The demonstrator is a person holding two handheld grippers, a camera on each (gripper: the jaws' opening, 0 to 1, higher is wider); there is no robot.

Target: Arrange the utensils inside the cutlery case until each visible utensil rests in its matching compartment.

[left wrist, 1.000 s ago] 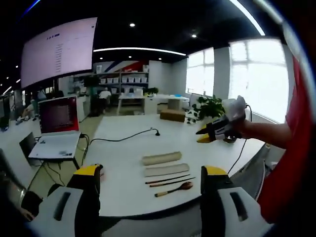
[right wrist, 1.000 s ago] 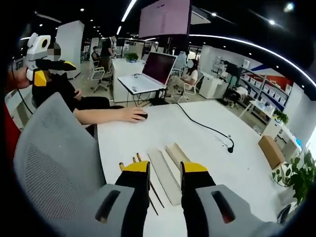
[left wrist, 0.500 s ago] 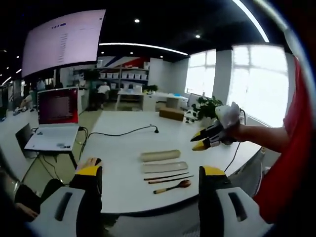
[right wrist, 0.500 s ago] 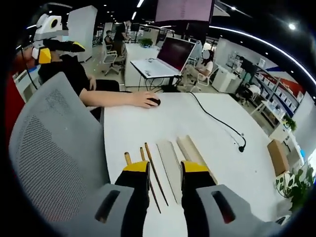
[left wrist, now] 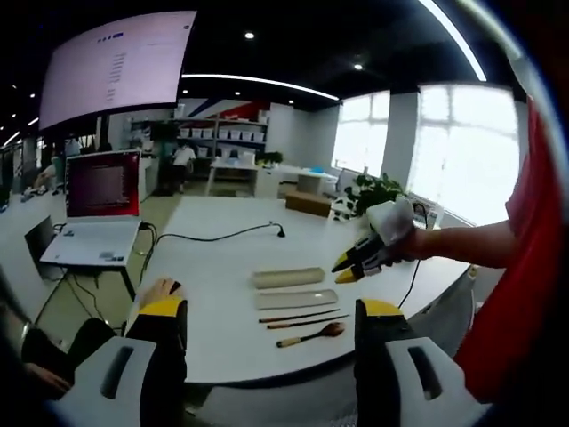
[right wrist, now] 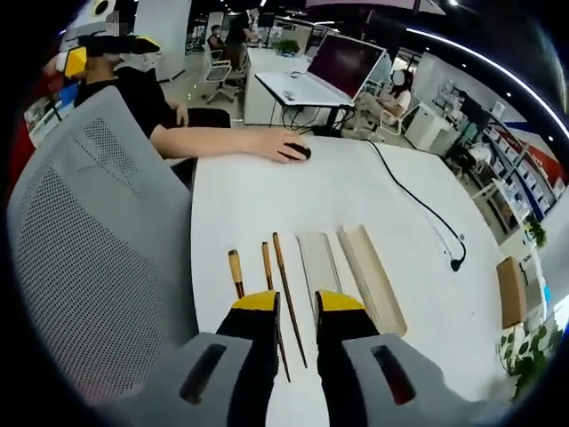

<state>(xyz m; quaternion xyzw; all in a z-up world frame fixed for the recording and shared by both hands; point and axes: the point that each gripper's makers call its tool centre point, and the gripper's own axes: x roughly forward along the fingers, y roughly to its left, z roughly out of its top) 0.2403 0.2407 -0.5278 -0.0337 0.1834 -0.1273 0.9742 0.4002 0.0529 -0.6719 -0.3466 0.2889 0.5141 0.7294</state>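
Observation:
Near the front edge of a white table point(left wrist: 213, 267) lie a beige cutlery case point(left wrist: 287, 277), a flat grey tray point(left wrist: 296, 299), two dark chopsticks point(left wrist: 302, 318) and a wooden spoon point(left wrist: 311, 334). My left gripper point(left wrist: 271, 311) hangs well back from the table, jaws wide open and empty. A hand holds my right gripper point(left wrist: 345, 263) just above the case's right end. From the right gripper point(right wrist: 298, 304), the spoon point(right wrist: 236, 271), the chopsticks point(right wrist: 286, 289), the tray point(right wrist: 317, 262) and the case point(right wrist: 372, 277) lie side by side below its narrowly parted, empty jaws.
A grey mesh chair point(right wrist: 98, 267) stands against the table's near side. A seated person's hand rests on a mouse point(right wrist: 293, 151). A black cable point(right wrist: 427, 209), a laptop point(left wrist: 98, 205), a cardboard box point(left wrist: 311, 206) and a plant point(left wrist: 378, 191) lie farther off.
My right gripper has moved down and in toward the utensils, and its jaws stand closer together. The left gripper has barely moved.

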